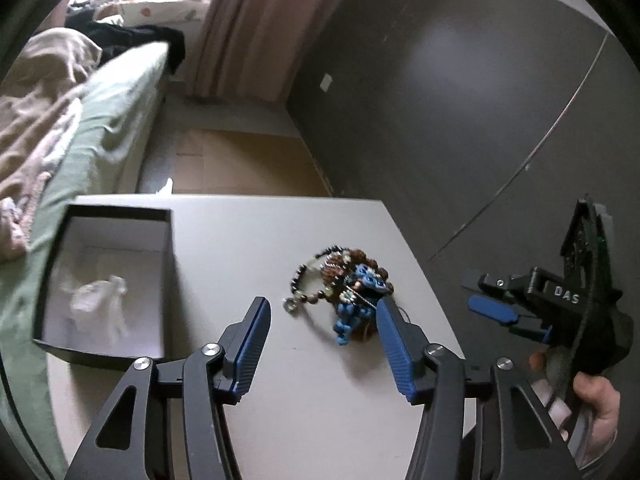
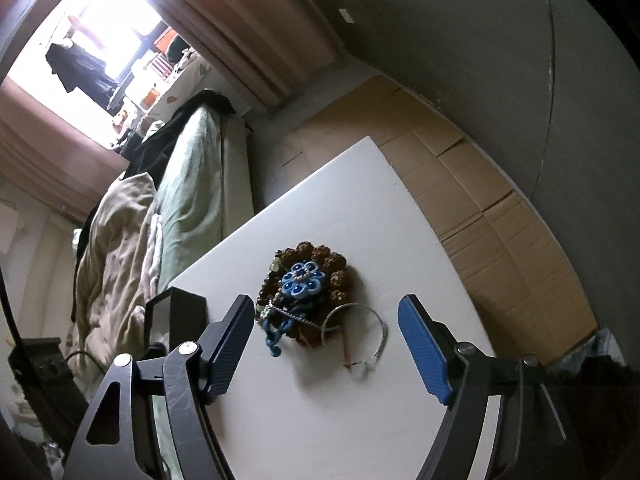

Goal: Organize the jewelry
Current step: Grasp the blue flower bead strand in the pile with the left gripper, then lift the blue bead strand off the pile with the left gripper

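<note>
We are holding both claws, left and right, spread wide and empty over the table, with the jewelry pile lying just ahead between their fingers.

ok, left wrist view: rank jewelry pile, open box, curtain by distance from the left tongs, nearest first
1. jewelry pile, just ahead of the left tongs, toward the right finger.
2. open box, ahead-left on the table.
3. curtain, far back.
</note>
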